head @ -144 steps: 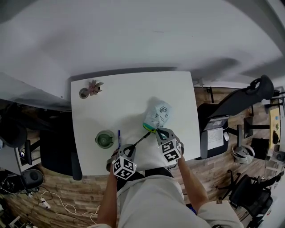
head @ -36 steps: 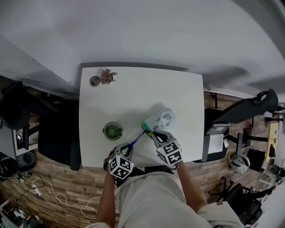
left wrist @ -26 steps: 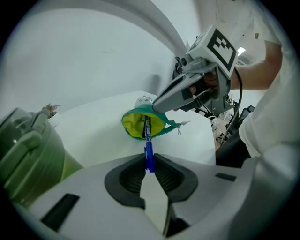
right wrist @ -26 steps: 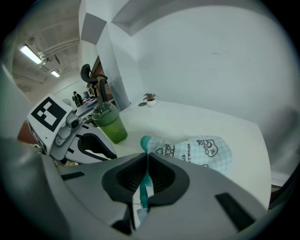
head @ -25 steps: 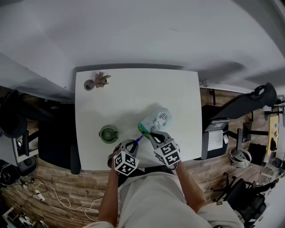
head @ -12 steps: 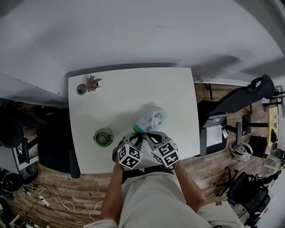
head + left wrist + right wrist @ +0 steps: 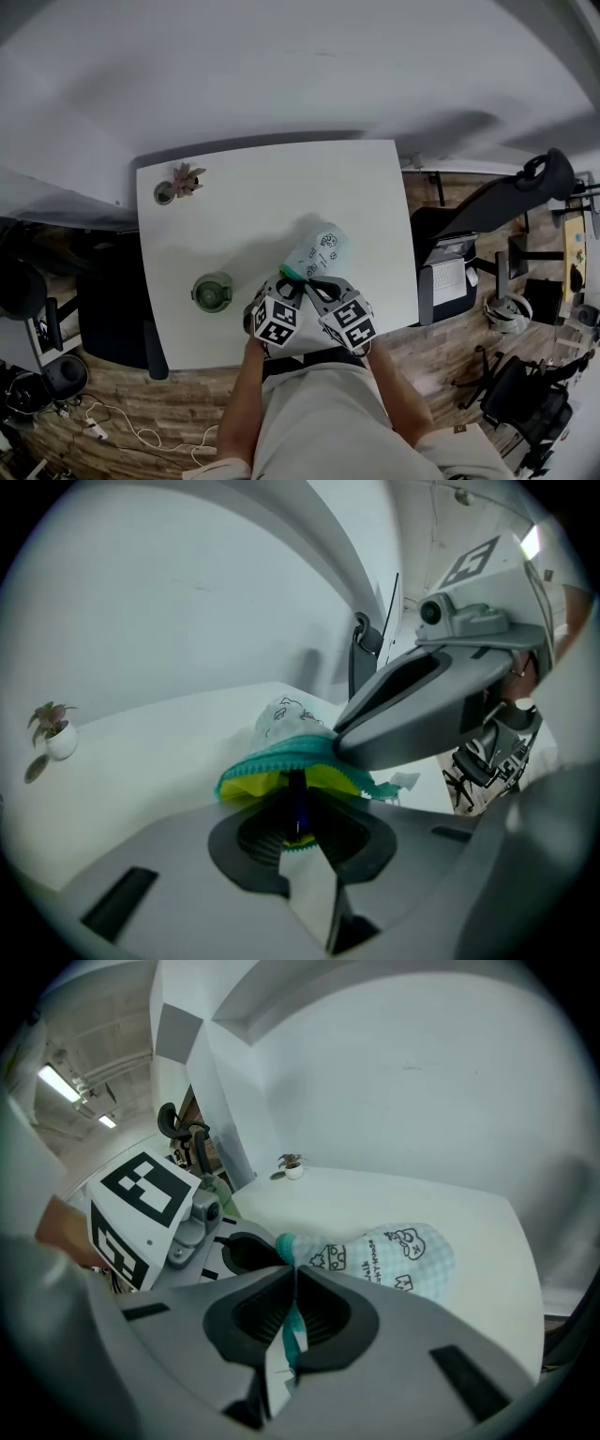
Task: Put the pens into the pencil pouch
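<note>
The pencil pouch [image 7: 316, 251], pale checked cloth with cartoon prints and a teal zip, lies on the white table [image 7: 234, 216] near its front edge. Its mouth [image 7: 281, 766] gapes and shows yellow lining. My left gripper [image 7: 298, 834] is shut on a dark blue pen [image 7: 297, 803], whose front end reaches into that mouth. My right gripper [image 7: 289, 1327] is shut on the teal zip edge [image 7: 292, 1321] of the pouch [image 7: 398, 1255] and holds the mouth up. In the head view both grippers, left [image 7: 288, 287] and right [image 7: 314, 285], meet at the pouch's near end.
A green cup [image 7: 213, 292] stands on the table to the left of the grippers. A small potted plant [image 7: 176, 181] sits at the far left corner. A black office chair [image 7: 502, 208] stands off the table's right side.
My left gripper has moved right with the pen, from beside the cup to the pouch mouth. The pen's tip has gone inside. The right gripper has kept its hold.
</note>
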The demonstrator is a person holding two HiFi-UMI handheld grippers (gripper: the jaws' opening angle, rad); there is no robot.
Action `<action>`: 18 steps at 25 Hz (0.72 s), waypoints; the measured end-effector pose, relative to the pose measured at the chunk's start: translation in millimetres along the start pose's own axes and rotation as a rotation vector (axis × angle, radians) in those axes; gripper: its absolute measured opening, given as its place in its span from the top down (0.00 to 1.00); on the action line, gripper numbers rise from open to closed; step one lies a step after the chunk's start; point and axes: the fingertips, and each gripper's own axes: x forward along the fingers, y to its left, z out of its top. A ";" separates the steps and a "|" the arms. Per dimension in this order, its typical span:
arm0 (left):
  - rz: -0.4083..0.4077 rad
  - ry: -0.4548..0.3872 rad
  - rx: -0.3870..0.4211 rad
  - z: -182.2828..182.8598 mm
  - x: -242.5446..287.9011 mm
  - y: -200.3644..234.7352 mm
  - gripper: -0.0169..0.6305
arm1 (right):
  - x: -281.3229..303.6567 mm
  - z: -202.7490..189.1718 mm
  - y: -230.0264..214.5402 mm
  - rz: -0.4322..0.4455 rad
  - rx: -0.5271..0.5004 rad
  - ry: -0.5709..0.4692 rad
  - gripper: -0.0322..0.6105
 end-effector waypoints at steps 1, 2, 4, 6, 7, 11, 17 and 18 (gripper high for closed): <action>0.005 -0.005 0.001 -0.9 1.4 0.4 0.89 | 0.5 -1.8 -0.9 -0.001 0.000 0.003 0.93; 0.010 -0.007 0.001 -2.1 2.6 0.7 0.89 | 1.2 -3.9 -1.5 -0.002 -0.002 0.008 0.93; 0.019 -0.007 -0.003 -5.0 3.7 1.7 0.88 | 2.9 -7.2 -2.1 -0.002 -0.007 0.018 0.93; 0.025 -0.006 -0.011 -8.0 3.1 3.6 0.83 | 5.5 -8.8 -1.8 -0.002 -0.012 0.024 0.93; 0.026 -0.005 -0.016 -9.6 2.4 4.5 0.82 | 7.0 -9.2 -1.5 -0.002 -0.017 0.025 0.93; 0.032 -0.005 -0.030 -15.3 -2.8 6.0 0.78 | 11.2 -12.6 -1.0 -0.011 -0.036 0.032 0.93; 0.048 0.003 -0.026 -24.5 -15.2 6.0 0.76 | 14.5 -19.3 2.8 -0.023 -0.068 0.056 0.91; 0.052 0.006 -0.026 -27.0 -17.5 6.2 0.76 | 16.1 -20.0 3.1 -0.025 -0.074 0.053 0.91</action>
